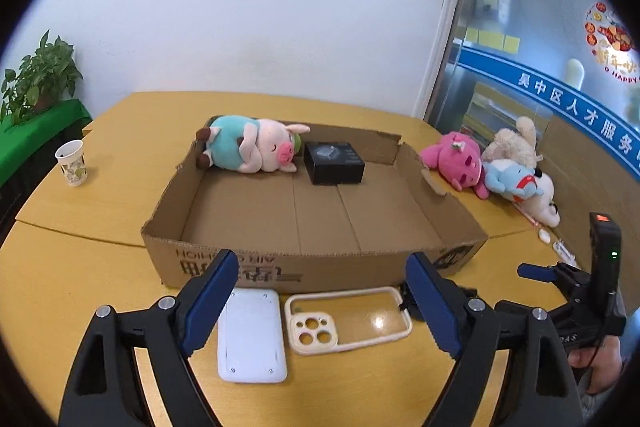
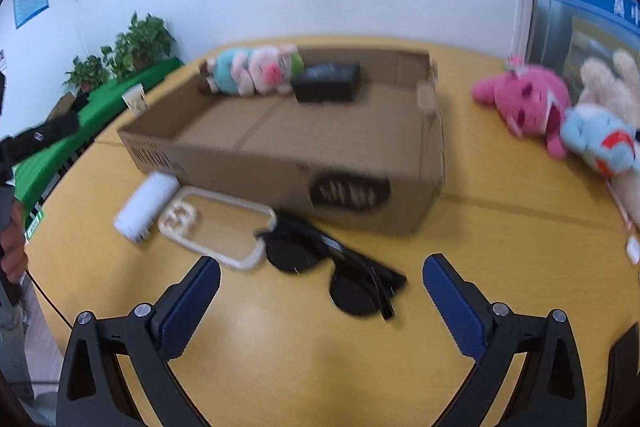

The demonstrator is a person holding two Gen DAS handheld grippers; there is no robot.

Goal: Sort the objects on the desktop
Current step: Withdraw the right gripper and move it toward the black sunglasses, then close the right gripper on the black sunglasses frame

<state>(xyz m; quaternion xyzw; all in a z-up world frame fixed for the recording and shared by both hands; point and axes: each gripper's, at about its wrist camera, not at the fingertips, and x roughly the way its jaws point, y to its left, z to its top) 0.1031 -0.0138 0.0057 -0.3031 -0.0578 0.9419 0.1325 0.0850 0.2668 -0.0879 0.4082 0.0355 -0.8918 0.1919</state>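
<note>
Two grippers, your left gripper (image 1: 320, 281) and right gripper (image 2: 322, 285), are gaping wide, holding nothing. You are reaching for the sunglasses (image 2: 340, 275) lying just before the cardboard box (image 2: 248, 163); I think closing gently comes next.

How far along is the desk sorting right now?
Done: a pig plush and a black box lie in the cardboard box. In hand: nothing; left gripper and right gripper are open. Left: white power bank, phone case, sunglasses and three plush toys on the table.
</note>
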